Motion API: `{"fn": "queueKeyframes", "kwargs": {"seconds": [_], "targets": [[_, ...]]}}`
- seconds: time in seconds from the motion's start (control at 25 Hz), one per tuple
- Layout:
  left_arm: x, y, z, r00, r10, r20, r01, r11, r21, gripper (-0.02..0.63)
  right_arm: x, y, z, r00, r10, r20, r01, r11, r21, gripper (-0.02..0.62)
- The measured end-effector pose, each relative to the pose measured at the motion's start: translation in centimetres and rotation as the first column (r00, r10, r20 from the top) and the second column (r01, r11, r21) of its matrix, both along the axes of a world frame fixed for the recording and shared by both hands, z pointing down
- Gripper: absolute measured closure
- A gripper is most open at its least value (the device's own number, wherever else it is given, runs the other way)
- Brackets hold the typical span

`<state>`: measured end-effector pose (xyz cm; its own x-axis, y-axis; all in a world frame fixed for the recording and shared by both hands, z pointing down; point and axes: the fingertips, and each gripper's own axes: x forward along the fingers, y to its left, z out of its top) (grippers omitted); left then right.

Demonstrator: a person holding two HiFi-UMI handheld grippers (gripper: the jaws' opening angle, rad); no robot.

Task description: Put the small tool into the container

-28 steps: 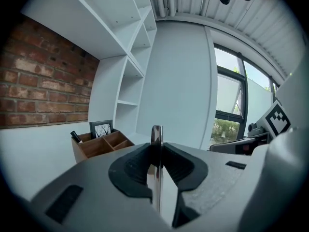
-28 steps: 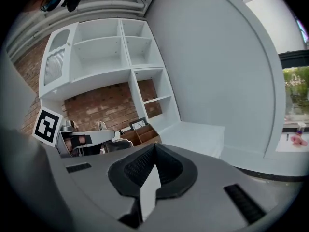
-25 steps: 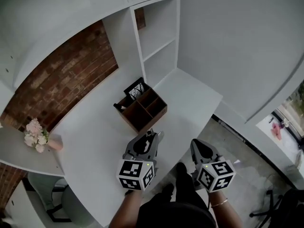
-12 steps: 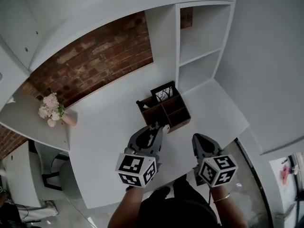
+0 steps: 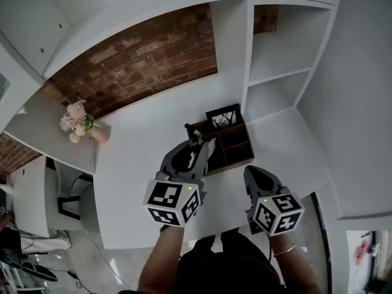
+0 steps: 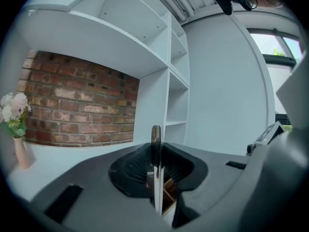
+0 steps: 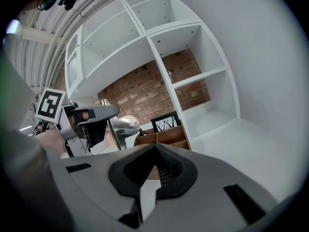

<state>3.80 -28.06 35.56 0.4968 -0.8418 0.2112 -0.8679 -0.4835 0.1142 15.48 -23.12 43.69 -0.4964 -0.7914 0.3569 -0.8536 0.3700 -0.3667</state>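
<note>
Small tool pinched upright in my L gripper, R gripper pressed together & empty; I'd centre it over one compartment of container, lower, then let go.

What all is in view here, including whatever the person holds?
desk: one, white, centre
brick wall: one, red-brown, behind the desk
shelving: one unit, white, beside the brick wall
organizer: one, brown wood, on the desk
picture frame: one, black, at the organizer's rear
flowers: one bunch, pale pink, in a vase at left
small tool: one, metal, clamped in the left gripper
left gripper: one, grey, at the organizer's left side
right gripper: one, grey, shut, empty
</note>
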Motion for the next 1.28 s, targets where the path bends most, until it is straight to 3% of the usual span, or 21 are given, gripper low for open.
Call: {"fn": "queueKeyframes", "kwargs": {"seconds": [0.28, 0.52, 1.28], "targets": [[-0.2, -2.3, 0.1, 0.998, -0.064, 0.008, 0.063, 0.998, 0.03, 0.525, -0.2, -1.1, 0.2, 0.998, -0.062, -0.003, 0.062, 0.998, -0.001, 0.592], [-0.1, -3.1, 2.0, 0.997, -0.08, 0.018, 0.08, 0.997, 0.009, 0.525, 0.0, -1.7, 1.0, 0.997, -0.07, -0.015, 0.069, 0.997, -0.016, 0.592], [-0.3, -3.1, 9.3, 0.999, -0.007, 0.032, 0.011, 0.992, -0.127, 0.525, -0.9, -2.4, 3.0, 0.998, -0.042, -0.049, 0.039, 0.997, -0.061, 0.592]]}}
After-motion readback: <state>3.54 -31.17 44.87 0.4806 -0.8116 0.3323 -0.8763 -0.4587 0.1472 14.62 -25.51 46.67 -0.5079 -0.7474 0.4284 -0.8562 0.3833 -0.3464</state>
